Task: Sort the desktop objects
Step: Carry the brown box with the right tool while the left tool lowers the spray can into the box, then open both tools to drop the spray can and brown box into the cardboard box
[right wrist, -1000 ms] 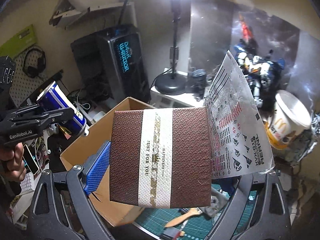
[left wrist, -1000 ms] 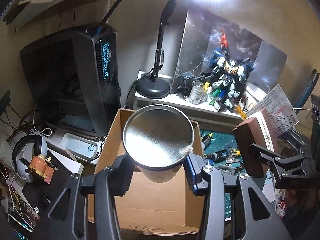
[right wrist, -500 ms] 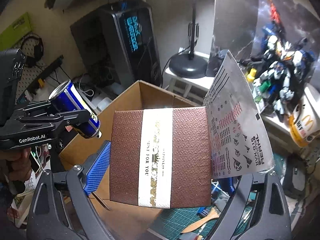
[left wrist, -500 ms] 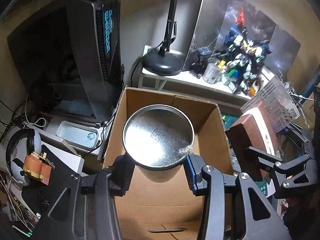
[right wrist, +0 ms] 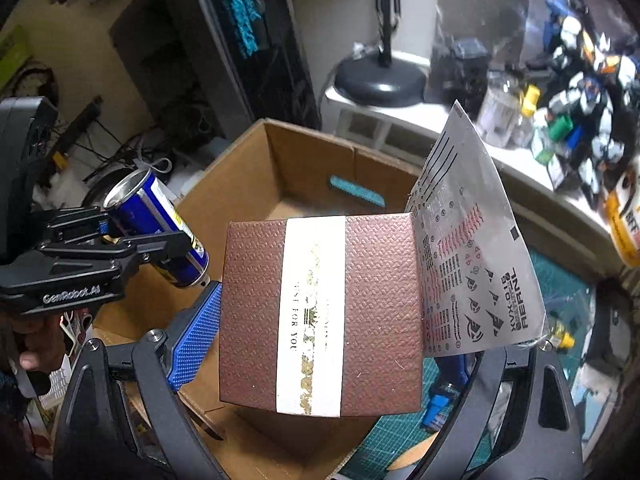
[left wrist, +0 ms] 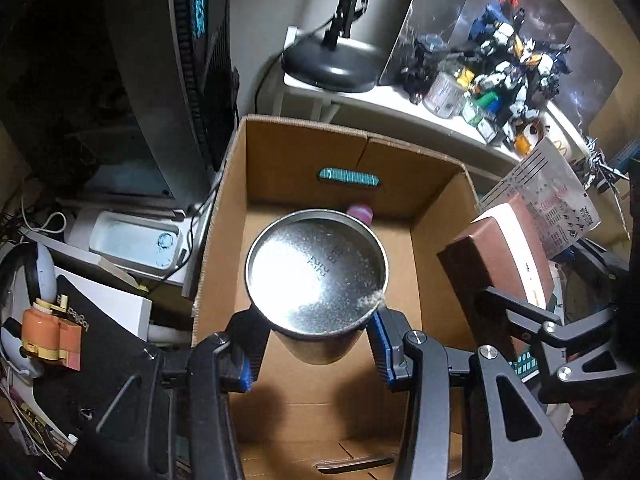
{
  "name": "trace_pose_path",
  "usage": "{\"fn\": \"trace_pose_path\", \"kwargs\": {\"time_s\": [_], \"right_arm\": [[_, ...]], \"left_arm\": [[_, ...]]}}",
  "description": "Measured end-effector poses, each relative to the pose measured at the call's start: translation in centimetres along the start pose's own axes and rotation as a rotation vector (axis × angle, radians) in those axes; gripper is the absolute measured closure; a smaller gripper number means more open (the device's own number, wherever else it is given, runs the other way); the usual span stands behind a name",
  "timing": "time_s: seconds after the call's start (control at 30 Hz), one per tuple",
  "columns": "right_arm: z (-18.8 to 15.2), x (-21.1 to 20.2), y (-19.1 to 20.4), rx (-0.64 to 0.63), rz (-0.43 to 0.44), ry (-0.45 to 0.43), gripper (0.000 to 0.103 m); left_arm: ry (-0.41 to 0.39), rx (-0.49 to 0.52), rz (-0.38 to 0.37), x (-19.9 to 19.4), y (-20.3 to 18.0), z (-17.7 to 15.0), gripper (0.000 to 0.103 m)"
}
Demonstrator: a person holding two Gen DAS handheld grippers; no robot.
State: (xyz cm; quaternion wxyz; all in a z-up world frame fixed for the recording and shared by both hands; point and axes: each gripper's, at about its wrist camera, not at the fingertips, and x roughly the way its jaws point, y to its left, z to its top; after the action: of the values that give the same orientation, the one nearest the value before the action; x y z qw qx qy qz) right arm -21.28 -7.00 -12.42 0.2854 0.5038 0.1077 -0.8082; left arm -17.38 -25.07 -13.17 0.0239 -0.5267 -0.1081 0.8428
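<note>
Two grippers hang over one open cardboard box [left wrist: 440, 216] on the crowded desk. The left gripper [left wrist: 316, 344] is clamped on a blue drink can [left wrist: 316, 272], its shiny base toward the camera, held above the middle of the box. The right gripper [right wrist: 320, 320] grips a brown gift box [right wrist: 320, 316] with a white band across its lid, and a sheet of decals [right wrist: 472, 264] is caught against the gift box's right side; both sit over the cardboard box's right edge. Inside the cardboard box, the floor is mostly bare; a small pink thing [left wrist: 360, 212] lies near the far wall, half hidden by the can. A handle slot [left wrist: 348, 178] in that wall shows teal through it.
</note>
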Motion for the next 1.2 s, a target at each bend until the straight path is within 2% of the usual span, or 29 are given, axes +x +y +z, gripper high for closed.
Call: {"fn": "trace_pose_path", "kwargs": {"time_s": [0.47, 0.7, 0.9, 1.2], "right_arm": [[-1.1, 4.7, -1.1, 0.139, -0.015, 0.114, 0.011], [-2.0, 7.3, -1.1, 0.166, -0.022, 0.176, 0.011], [-1.8, 8.5, -0.4, 0.124, -0.08, 0.215, 0.011], [-1.4, 9.9, 0.6, 0.014, -0.178, 0.271, 0.012]], "left_arm": [[0.174, 0.023, 0.018, 5.4, -0.3, 0.3, 0.059], [0.256, 0.01, 0.053, 7.8, -0.2, 0.0, 0.059], [0.322, -0.008, 0.083, 9.7, 0.7, -0.6, 0.058], [0.365, 0.014, 0.121, 11.4, 0.8, -0.9, 0.058]]}}
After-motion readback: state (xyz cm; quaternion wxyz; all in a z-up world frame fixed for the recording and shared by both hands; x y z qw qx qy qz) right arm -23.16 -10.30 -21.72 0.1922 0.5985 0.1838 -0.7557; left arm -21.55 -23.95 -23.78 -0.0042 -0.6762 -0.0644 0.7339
